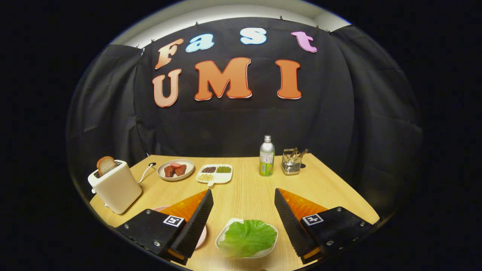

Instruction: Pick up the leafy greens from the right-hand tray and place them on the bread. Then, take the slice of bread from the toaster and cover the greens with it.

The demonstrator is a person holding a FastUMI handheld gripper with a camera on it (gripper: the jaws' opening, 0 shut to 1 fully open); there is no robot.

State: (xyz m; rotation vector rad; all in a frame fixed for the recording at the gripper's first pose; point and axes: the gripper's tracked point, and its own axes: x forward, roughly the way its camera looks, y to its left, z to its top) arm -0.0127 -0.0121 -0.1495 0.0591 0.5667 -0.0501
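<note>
Hand-held gripper [244,194]: I see its two fingers spread wide apart, clamped on nothing, raised above the near part of the surface.
Leafy greens [248,237]: one green leaf lying in a small white tray [222,236], low between my fingers and touching neither.
Toaster [116,186]: pale, standing at the left corner of the surface [244,195], beyond my left finger, with a cord running off behind it.
Slice of bread [106,165]: upright in the toaster's slot, its top sticking out.
Pink plate [202,235]: I can make out just its rim beside my left finger; whatever lies on it is hidden from me.
Far row: a plate of reddish meat pieces [175,169], a divided dish of beans [215,174], a bottle [266,156] and a wire caddy of utensils [292,162], all well beyond my fingers.
</note>
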